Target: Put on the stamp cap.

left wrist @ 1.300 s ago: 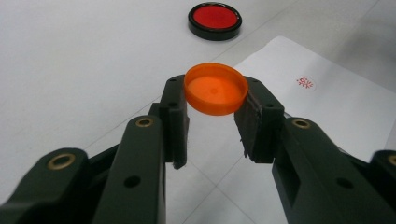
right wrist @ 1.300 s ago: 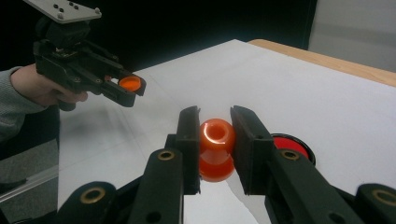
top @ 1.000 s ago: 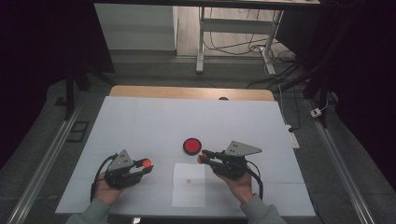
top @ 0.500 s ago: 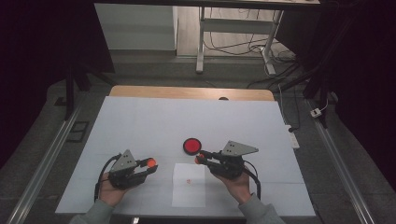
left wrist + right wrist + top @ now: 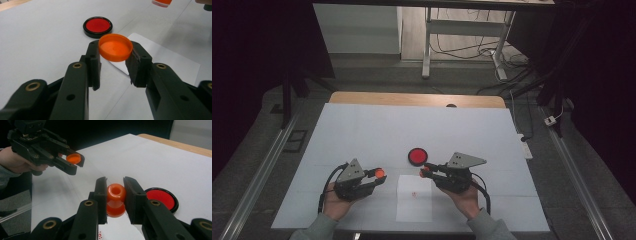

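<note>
With the left tool (image 5: 113, 63) clamped on an orange cap (image 5: 115, 47) and the right tool (image 5: 115, 195) clamped on a small orange stamp (image 5: 116, 200), both near the red ink pad (image 5: 416, 156), uncapping looks done and inking and stamping the paper (image 5: 414, 205) remain.
</note>
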{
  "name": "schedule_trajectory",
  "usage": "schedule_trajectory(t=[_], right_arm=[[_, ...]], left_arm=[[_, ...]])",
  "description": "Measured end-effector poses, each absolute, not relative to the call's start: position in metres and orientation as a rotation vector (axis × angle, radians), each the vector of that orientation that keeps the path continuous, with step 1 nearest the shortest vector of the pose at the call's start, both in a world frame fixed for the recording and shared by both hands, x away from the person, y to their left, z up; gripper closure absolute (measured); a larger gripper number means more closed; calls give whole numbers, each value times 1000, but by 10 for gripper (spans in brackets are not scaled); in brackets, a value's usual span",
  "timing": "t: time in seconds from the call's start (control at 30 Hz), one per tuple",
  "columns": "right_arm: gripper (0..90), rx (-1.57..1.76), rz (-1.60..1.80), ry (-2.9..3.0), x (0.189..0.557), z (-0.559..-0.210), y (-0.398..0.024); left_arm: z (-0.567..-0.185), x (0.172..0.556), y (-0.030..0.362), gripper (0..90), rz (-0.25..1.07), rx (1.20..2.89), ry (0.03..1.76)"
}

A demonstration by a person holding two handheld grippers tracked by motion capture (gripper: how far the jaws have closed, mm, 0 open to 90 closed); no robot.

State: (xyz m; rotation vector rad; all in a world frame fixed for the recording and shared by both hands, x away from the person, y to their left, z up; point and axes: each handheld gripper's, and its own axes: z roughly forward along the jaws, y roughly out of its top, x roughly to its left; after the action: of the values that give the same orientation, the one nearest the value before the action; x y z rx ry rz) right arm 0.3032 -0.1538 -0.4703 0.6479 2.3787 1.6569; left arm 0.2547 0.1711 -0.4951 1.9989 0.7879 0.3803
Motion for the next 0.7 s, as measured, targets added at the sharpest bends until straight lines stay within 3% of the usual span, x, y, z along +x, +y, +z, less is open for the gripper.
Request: schedule_trajectory(t=[0.7], right_arm=[[720,662,1669,2364,304,-471,-155]], left_arm=[[-497,265,137,650,340,2060,692]])
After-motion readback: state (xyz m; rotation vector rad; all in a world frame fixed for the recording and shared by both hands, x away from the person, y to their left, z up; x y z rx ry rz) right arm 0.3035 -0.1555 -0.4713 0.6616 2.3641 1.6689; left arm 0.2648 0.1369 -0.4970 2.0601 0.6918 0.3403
